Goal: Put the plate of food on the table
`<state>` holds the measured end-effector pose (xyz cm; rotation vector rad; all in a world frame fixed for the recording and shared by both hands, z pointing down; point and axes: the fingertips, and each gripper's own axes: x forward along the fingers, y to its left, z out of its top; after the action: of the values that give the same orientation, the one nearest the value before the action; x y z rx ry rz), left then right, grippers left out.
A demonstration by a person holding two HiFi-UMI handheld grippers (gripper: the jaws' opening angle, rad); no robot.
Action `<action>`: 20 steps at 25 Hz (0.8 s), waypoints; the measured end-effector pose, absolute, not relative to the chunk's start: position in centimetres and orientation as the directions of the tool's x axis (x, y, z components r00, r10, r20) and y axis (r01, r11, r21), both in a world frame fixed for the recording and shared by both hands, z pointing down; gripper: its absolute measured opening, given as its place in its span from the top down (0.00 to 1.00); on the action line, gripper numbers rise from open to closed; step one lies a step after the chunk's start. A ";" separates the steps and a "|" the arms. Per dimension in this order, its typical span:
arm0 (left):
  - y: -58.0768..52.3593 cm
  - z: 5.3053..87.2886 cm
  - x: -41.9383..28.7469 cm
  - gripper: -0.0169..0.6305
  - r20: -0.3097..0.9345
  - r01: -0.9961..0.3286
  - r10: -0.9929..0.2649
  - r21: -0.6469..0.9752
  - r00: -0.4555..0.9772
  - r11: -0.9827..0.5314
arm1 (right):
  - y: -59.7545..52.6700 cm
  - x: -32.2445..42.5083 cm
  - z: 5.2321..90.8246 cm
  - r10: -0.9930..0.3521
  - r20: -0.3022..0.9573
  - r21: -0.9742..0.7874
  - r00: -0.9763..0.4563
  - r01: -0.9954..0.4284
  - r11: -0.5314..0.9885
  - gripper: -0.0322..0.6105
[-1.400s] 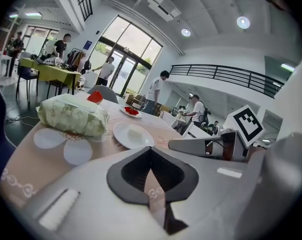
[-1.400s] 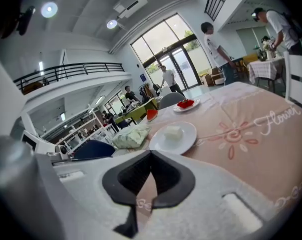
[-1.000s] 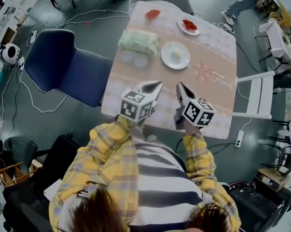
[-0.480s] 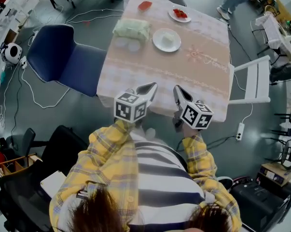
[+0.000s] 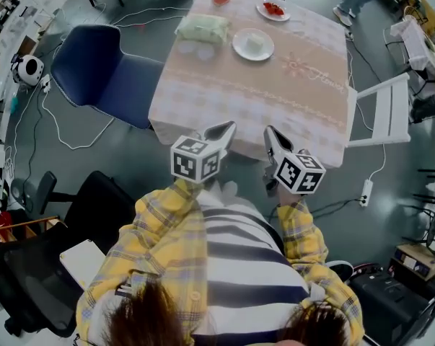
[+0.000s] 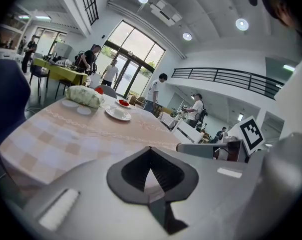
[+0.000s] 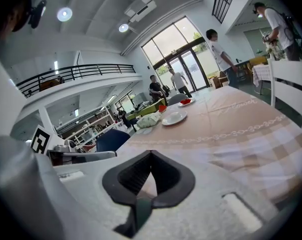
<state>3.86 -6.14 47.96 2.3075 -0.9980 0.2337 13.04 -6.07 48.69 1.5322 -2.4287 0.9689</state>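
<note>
Now, both grippers wait shut and empty at the near edge of the table point(image 5: 275, 103)
Left gripper point(image 5: 226, 128) and right gripper point(image 5: 270, 131) hover side by side, jaws together with nothing between them; the white plate of food point(image 5: 253, 44) sits on the table well apart from them, toward the far end, near a smaller plate point(image 5: 273, 9) and a green bundle point(image 5: 202, 29); likely risks are a long reach nudging the bundle, or shut jaws shoving the plate instead of gripping its rim

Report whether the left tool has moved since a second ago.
Yes. The left tool has drawn back: its marker cube, earlier over the table, now hangs past the near edge.
</note>
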 end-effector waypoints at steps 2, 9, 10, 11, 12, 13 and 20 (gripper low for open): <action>-5.9 47.9 3.8 0.97 0.384 -0.709 -0.600 0.461 0.702 -0.534 | -5.5 13.2 48.8 -0.774 0.412 -0.458 -0.480 -0.844 0.279 0.95; -6.0 47.1 2.8 0.97 0.370 -0.693 -0.590 0.465 0.718 -0.551 | -5.1 13.0 47.6 -0.801 0.402 -0.443 -0.444 -0.860 0.254 0.95; -5.9 46.9 2.5 0.97 0.367 -0.689 -0.588 0.468 0.721 -0.554 | -5.1 12.8 47.4 -0.804 0.401 -0.437 -0.438 -0.863 0.252 0.95; -5.9 46.6 2.2 0.97 0.363 -0.685 -0.585 0.469 0.725 -0.558 | -5.1 12.6 47.2 -0.807 0.400 -0.430 -0.433 -0.867 0.252 0.95; -5.8 46.4 1.9 0.97 0.361 -0.683 -0.584 0.468 0.727 -0.561 | -5.2 12.4 47.0 -0.810 0.401 -0.422 -0.428 -0.871 0.251 0.95; -5.8 46.3 1.6 0.97 0.360 -0.681 -0.583 0.468 0.729 -0.563 | -5.2 12.1 46.8 -0.812 0.401 -0.419 -0.423 -0.873 0.248 0.95; -5.4 46.0 -0.7 0.97 0.351 -0.677 -0.585 0.484 0.731 -0.555 | -5.3 9.8 46.0 -0.812 0.403 -0.409 -0.423 -0.877 0.253 0.95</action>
<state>-0.74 -5.39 46.00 2.3252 -0.9503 0.1979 9.84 -5.30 46.03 1.6231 -2.3978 0.8993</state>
